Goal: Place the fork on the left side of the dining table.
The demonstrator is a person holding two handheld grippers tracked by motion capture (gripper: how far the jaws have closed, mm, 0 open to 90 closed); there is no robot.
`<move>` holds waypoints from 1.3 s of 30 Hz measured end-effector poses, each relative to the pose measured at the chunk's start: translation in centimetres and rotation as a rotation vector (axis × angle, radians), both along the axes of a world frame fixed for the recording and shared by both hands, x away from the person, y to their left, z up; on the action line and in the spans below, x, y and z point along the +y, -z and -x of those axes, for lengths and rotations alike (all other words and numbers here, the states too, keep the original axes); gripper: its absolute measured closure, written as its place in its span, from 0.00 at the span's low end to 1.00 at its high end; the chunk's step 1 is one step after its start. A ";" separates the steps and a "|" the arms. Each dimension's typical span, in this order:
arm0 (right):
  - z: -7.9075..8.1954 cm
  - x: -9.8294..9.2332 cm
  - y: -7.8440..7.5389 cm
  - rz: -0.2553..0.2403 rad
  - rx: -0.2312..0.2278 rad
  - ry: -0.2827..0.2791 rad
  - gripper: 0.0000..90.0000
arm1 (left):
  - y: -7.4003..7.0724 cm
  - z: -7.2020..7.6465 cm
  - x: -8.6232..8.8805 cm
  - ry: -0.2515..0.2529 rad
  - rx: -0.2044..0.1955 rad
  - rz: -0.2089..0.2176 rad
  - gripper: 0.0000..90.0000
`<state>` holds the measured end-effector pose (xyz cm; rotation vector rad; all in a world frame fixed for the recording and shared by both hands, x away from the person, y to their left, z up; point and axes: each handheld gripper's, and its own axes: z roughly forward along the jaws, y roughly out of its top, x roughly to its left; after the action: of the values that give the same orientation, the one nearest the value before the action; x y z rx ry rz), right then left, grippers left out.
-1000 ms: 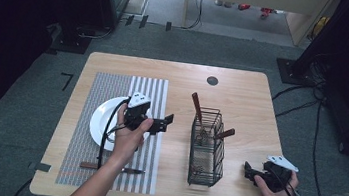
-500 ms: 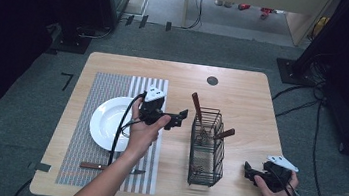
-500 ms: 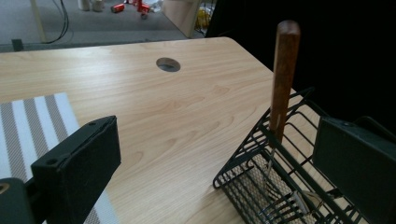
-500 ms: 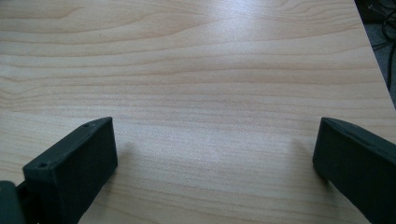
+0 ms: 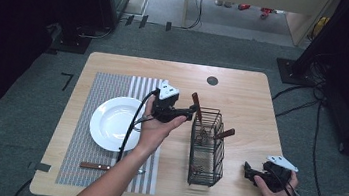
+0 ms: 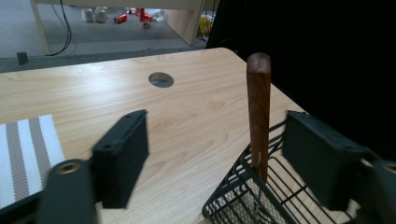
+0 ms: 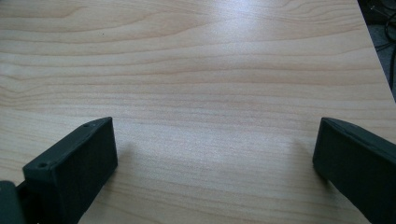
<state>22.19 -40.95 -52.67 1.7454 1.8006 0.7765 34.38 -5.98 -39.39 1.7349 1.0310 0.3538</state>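
High view, left to right. Striped placemat (image 5: pixel 113 90) on the left half of the desk (image 5: pixel 244 91); white plate (image 5: pixel 111 122) sits on it, and a wooden-handled utensil (image 5: pixel 103 167) lies along the mat's lower edge.

Change noted: a second ago the left gripper (image 5: pixel 180 113) hovered over the plate's right rim; half a second ago it was between plate and basket; it is now at frame centre, jaws right at the wooden handle (image 5: pixel 195 105) that stands up from the far left corner of the wire basket (image 5: pixel 206 147). Left gripper view: jaws wide apart, the handle (image 6: pixel 259 112) upright between them, nearer the right-hand jaw, neither pad touching it. Reading: the approach looks finished, and closing on this handle to lift the utensil out is the likely next step. A second wooden handle (image 5: pixel 225 133) leans out of the basket's right side, untouched.

Lower right of frame: right gripper (image 5: pixel 252 174) has not moved over the same interval, resting low at the desk's corner. Right gripper view: jaws apart, bare wood between them.
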 end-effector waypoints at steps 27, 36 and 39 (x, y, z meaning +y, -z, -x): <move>0.0 0.0 0.0 0.002 -0.001 -0.008 0.00 | -1.6 -0.2 -0.9 0.122 -0.037 0.154 0.91; 0.0 0.0 0.0 0.002 -0.002 -0.008 0.00 | -2.9 0.2 -0.4 0.119 -0.082 0.214 0.92; 0.0 0.0 0.0 0.002 -0.001 -0.008 0.00 | -3.6 0.3 0.0 0.109 -0.095 0.223 0.92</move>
<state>22.19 -40.95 -52.68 1.7367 1.8080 0.7786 34.11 -5.98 -35.81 1.5515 0.8698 0.2399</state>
